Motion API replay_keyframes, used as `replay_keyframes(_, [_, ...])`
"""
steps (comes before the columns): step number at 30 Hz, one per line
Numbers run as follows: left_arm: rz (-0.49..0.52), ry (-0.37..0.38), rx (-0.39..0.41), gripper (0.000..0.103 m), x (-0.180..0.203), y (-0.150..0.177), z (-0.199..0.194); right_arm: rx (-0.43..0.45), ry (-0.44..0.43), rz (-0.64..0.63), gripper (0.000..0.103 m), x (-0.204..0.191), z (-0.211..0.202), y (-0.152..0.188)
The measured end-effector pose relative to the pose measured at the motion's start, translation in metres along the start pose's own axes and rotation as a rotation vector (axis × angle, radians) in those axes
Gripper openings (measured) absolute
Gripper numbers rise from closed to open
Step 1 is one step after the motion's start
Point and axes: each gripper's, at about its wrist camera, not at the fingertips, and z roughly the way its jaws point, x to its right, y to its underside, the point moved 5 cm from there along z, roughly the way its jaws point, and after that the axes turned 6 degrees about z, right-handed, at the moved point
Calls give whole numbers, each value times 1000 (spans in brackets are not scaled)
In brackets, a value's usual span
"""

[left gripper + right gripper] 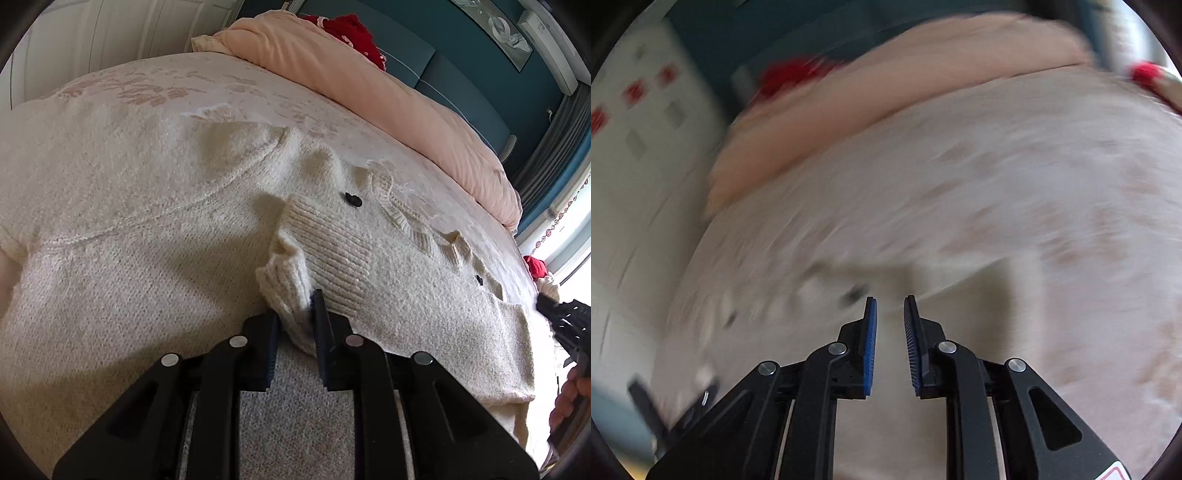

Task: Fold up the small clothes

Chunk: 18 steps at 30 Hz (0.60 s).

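Nearest the left wrist camera, the left claw (295, 314) sits at the bottom centre of the frame, its jaws nearly together and pinching the ribbed cuff (291, 280) of a cream knitted cardigan (147, 240). That cuff has been brought over the garment's front, so the sleeve lies folded across the body; the grip seems meant to keep the sleeve in line while it is laid down. The cardigan is spread flat on the bed (155, 88), filling most of the frame, with a dark button (353, 199) just above the cuff and a second one further to the right along the ribbed front edge. A peach quilt (369, 92) is bunched along the upper right, well apart from the work.

At the far right edge of that view the right claw (563, 317) shows as a dark shape with the person's fingers (565, 398) below it, off the cardigan's hem.

In the right wrist view the scene is smeared by motion. The right claw (889, 306) stands with only a narrow gap between its blue pads (870, 347), and nothing is caught between them; it points down at the pale bed cover. I judge that one sleeve is being folded in and the right claw is free, likely heading for its next hold on the garment.
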Motion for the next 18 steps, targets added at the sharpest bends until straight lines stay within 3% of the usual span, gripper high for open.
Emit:
replay_keyframes(2, [-4, 6, 0, 18, -1, 0, 0, -105, 104, -63, 4, 6, 38, 18])
replay_keyframes(3, [-7, 12, 2, 18, -1, 0, 0, -111, 155, -59, 0, 22, 47, 20])
replay_keyframes(6, [-41, 55, 10, 18, -7, 2, 0, -53, 104, 128, 0, 69, 22, 16])
replay_keyframes(9, [-73, 90, -1, 19, -11, 1, -8, -25, 133, 103, 23, 73, -33, 36])
replay_keyframes(10, [-69, 86, -19, 22, -12, 3, -18, -27, 131, 74, 46, 71, -51, 52])
replay_keyframes(11, [-63, 75, -26, 31, -14, 6, -33, -32, 148, 40, 58, 75, -78, 77])
replay_keyframes(12, [-62, 59, -22, 50, -19, 10, -51, -35, 166, 24, 67, 74, -94, 94])
replay_keyframes(15, [-80, -10, 21, 82, -52, 37, -127, -98, 169, -14, 67, 91, -146, 172])
replay_keyframes(18, [-143, -88, -15, 91, -99, 78, -189, -216, 127, 10, 67, 104, -172, 252])
